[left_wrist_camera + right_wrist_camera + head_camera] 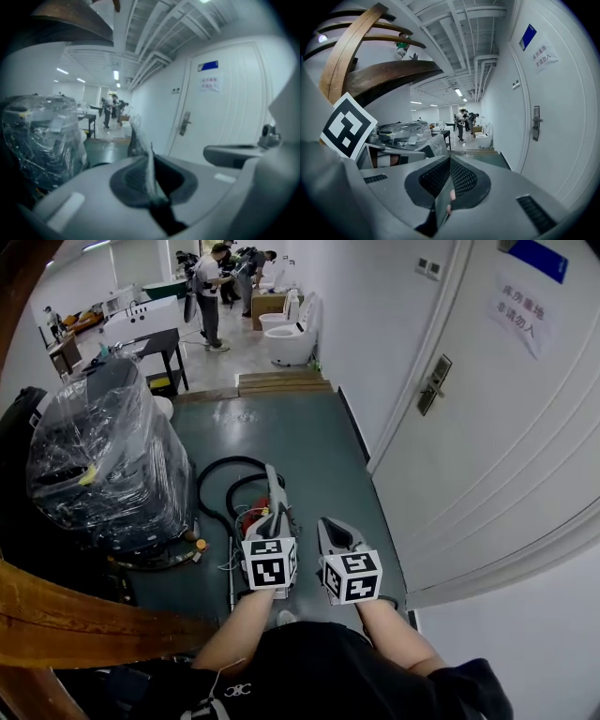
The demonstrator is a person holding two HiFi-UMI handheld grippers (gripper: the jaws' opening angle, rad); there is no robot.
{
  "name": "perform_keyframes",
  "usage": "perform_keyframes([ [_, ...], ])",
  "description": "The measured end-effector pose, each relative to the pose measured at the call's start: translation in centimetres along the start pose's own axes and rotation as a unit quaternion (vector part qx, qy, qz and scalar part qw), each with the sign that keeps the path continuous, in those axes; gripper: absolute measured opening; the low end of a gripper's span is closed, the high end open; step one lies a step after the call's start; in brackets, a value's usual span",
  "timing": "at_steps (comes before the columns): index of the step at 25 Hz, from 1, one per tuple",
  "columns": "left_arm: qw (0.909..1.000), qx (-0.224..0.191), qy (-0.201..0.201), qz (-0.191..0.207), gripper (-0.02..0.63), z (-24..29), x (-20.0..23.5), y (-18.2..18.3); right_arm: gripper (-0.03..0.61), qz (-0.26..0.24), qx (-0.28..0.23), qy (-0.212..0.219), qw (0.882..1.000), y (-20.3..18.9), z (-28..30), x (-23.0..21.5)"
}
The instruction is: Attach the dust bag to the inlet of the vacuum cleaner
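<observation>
Thin crinkly grey dust bag [137, 138] is pinched by one edge in the left gripper [151, 185], sticking up out front, with no inlet anywhere I can spot. It could slip or tear while carried. Right gripper [449, 183] is closed tight, so no backup. Black hose [217, 470] coiled on the green floor [309, 437] looks like a snag risk.

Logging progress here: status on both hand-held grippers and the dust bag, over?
Left hand-held gripper shut on grey dust bag. Right hand-held gripper shut, empty. Bag not attached; black hose on floor below. Wrapped machine at left, not in the way.
</observation>
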State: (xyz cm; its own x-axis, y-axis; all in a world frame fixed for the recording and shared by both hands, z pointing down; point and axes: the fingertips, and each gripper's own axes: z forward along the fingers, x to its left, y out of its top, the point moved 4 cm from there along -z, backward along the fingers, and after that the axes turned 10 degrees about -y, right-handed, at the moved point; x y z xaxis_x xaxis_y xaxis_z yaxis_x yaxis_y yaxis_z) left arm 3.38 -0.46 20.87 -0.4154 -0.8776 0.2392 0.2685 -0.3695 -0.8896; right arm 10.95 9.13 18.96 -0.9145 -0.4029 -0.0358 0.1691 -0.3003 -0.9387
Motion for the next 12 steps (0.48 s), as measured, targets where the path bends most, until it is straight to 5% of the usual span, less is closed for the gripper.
perform_keyframes([
  [12,0.9997,-0.008,0.012,-0.021,0.021,4.1,5.1,2.1,-0.003,-0.004,0.007,0.009,1.0,1.9,6.6,0.4],
])
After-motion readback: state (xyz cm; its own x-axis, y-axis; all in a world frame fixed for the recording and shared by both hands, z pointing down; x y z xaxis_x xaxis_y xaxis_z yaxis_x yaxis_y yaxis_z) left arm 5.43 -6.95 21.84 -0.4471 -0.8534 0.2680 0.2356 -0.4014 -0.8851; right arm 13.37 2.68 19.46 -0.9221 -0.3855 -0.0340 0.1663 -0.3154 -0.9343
